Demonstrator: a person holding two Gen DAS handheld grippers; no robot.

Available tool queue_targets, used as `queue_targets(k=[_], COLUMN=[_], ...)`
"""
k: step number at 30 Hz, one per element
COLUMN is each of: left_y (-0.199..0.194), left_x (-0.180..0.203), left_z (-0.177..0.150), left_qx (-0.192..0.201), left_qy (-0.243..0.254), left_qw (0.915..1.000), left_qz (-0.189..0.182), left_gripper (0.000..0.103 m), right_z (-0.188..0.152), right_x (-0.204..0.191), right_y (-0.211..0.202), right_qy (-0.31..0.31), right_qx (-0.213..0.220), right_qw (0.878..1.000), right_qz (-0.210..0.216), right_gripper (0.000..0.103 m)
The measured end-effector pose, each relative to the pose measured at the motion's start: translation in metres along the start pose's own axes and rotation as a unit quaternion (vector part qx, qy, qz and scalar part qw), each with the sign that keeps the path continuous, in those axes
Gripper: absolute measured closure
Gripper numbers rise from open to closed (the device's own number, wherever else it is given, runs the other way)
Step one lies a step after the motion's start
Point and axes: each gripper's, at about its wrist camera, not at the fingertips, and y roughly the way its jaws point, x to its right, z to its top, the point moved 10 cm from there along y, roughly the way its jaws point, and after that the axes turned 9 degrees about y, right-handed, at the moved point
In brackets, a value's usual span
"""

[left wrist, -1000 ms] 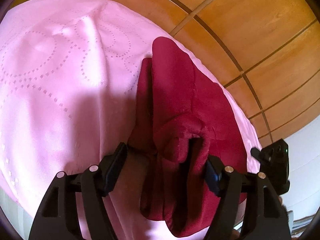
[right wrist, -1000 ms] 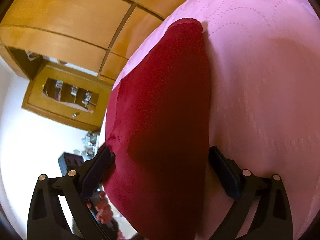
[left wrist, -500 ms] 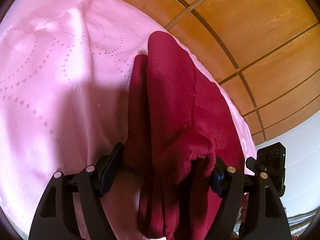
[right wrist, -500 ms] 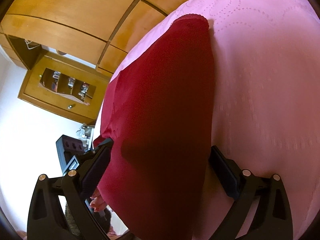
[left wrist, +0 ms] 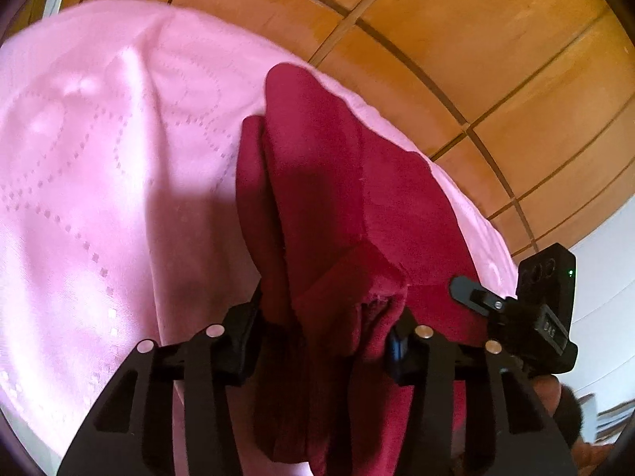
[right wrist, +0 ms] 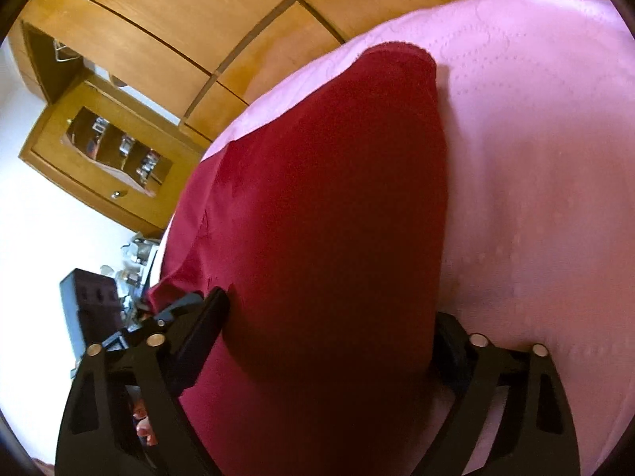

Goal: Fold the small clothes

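On the pink stitched bedspread point(left wrist: 99, 182) lies a dark red fleece garment point(left wrist: 337, 206), bunched between the closing left gripper point(left wrist: 325, 321) jaws and spanned by the closing right gripper point(right wrist: 333, 329) jaws.

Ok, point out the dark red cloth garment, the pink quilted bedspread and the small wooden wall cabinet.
dark red cloth garment point(right wrist: 325, 206): right wrist view, flat middle.
pink quilted bedspread point(left wrist: 99, 182): left wrist view, bare stitched area.
small wooden wall cabinet point(right wrist: 51, 142): right wrist view, frame's left side.

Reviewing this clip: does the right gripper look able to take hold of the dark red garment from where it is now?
Probably yes: the right gripper is closing with the dark red garment already between its fingers, nothing blocking.
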Motion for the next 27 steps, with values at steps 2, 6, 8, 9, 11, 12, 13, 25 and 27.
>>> queue_targets(k=[2, 6, 8, 9, 11, 12, 13, 25, 27], left_y=[-0.006, -0.018, -0.023, -0.026, -0.03, -0.032, -0.033, -0.042, -0.039], left_x=[0.007, 0.027, 0.033, 0.038, 0.043, 0.047, 0.05, 0.095, 0.107], left_z=[0.002, 0.004, 0.005, 0.004, 0.003, 0.003, 0.002, 0.009, 0.012], left_qx=[0.012, 0.041, 0.05, 0.054, 0.059, 0.062, 0.064, 0.086, 0.089], left_qy=[0.014, 0.04, 0.051, 0.058, 0.069, 0.076, 0.081, 0.13, 0.139], left_qw=[0.9998, 0.9983, 0.9974, 0.9967, 0.9956, 0.995, 0.9944, 0.9878, 0.9863], left_qz=[0.005, 0.01, 0.014, 0.017, 0.019, 0.021, 0.022, 0.008, 0.005], left_gripper=[0.058, 0.06, 0.06, 0.06, 0.06, 0.061, 0.061, 0.061, 0.061], right_z=[0.001, 0.001, 0.0, 0.0, -0.002, -0.003, -0.001, 0.009, 0.012], right_x=[0.002, -0.006, -0.01, -0.013, -0.019, -0.02, -0.023, -0.028, -0.025], right_y=[-0.004, -0.014, -0.02, -0.021, -0.027, -0.03, -0.032, -0.073, -0.084], right_qy=[-0.001, -0.021, -0.037, -0.043, -0.059, -0.065, -0.071, -0.083, -0.088], right_qx=[0.009, 0.028, 0.036, 0.039, 0.046, 0.049, 0.052, 0.11, 0.124], right_qw=[1.0, 0.999, 0.999, 0.998, 0.997, 0.997, 0.996, 0.99, 0.988], right_qz=[0.005, 0.012, 0.014, 0.014, 0.014, 0.013, 0.013, 0.021, 0.017], right_gripper=[0.023, 0.026, 0.026, 0.026, 0.026, 0.026, 0.026, 0.026, 0.026])
